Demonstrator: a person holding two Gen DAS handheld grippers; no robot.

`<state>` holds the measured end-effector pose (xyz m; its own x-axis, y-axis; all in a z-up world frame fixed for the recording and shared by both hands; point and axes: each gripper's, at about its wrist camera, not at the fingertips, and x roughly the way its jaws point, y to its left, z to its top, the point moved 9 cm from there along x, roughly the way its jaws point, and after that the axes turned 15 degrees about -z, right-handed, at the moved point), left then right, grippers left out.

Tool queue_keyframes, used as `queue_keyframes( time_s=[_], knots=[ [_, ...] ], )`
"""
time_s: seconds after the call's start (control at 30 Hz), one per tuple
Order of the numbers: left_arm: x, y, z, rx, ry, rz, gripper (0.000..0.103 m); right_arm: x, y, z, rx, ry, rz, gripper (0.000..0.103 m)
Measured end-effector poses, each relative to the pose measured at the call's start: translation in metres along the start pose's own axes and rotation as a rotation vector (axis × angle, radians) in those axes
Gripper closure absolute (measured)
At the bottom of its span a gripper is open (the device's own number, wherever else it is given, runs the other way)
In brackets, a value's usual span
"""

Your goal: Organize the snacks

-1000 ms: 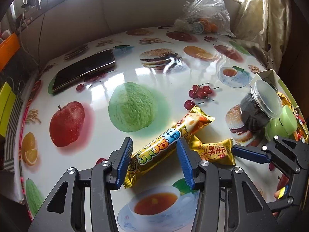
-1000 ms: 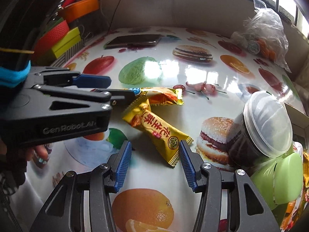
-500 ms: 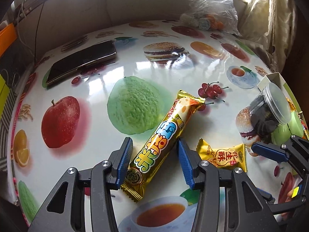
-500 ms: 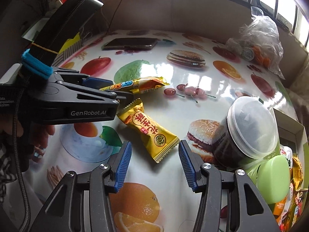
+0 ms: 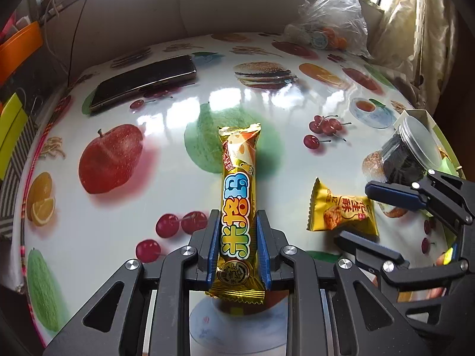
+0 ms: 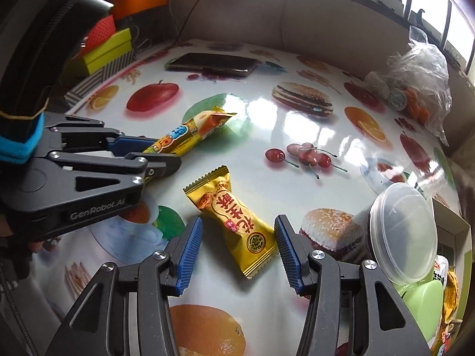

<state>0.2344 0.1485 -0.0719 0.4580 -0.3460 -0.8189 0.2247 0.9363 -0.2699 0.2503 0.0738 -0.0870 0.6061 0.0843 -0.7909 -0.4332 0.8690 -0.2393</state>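
Left wrist view: the left tool is closing its jaws on a long gold snack bar, and the blue pads already press both sides of the wrapper near its lower end, while the rest of the bar points away over the fruit-printed table. Right of it, a small yellow snack packet lies flat on the table, with the right tool around it. Right wrist view: the right tool stands fairly wide, its jaws on either side of the yellow packet without pressing it. A clear-lidded jar lies tilted near the table's right edge, and a dark phone rests at the far side.
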Motion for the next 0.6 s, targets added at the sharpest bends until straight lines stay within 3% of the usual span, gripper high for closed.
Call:
queue_keyframes(
  time_s=[0.3, 0.37, 0.43, 0.6],
  knots=[
    [-0.015, -0.008, -0.027, -0.021, -0.001, -0.026, 0.079, 0.008, 0.002, 0.0, 0.039, 0.026, 0.03, 0.053],
    [-0.015, -0.007, -0.025, -0.026, 0.0, -0.013, 0.075, 0.009, 0.002, 0.002, 0.054, 0.029, 0.036, 0.053],
    [-0.014, -0.003, -0.022, -0.044, -0.004, 0.005, 0.061, 0.011, 0.002, 0.005, 0.055, 0.026, 0.029, 0.053],
    [-0.009, -0.003, -0.016, -0.061, -0.017, -0.014, 0.059, 0.013, 0.002, 0.007, 0.054, 0.014, 0.019, 0.053]
  ],
)
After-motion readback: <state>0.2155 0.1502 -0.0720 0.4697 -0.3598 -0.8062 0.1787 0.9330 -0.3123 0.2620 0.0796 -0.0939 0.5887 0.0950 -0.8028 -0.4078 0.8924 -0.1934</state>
